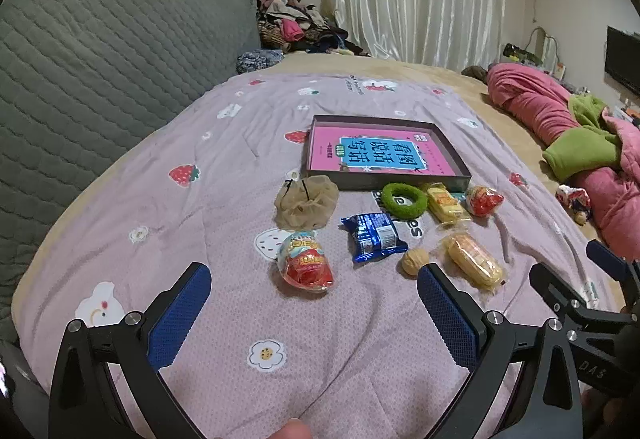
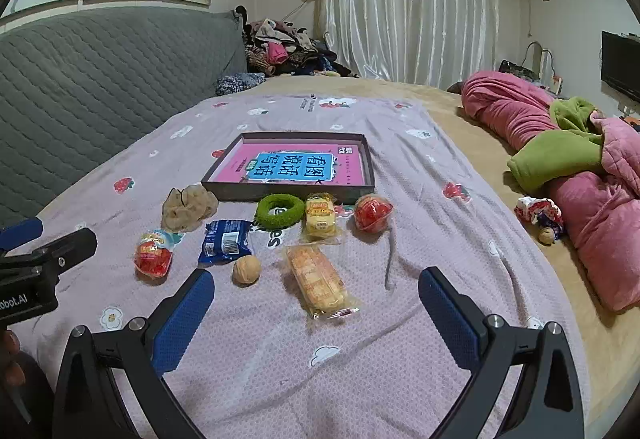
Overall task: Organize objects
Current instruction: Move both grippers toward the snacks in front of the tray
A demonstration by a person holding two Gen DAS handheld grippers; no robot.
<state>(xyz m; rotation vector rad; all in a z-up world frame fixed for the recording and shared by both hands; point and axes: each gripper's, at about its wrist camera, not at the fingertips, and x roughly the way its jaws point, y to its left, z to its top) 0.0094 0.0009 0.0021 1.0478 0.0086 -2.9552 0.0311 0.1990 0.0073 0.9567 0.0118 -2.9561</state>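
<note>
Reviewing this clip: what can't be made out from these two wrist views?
- Pink book in the shallow dark tray: small print too tiny, both views.
- Blue foil snack packet: label unreadable, too small.
- Red-and-white wrapped item beside the pink quilt: too small and crumpled to identify.
- Person: only a fingertip, cut off by the bottom edge.

book (image 2: 294, 166) in box (image 2: 224, 186), ahead of right gripper (image 2: 316, 303): 看图说话写话, upside down | left gripper (image 2: 24, 279) body, at left: "obot.AI" | right gripper body, right of left gripper: "DAS" | quilt (image 2: 280, 339) under green ring (image 2: 280, 212): letters partly hidden
</note>
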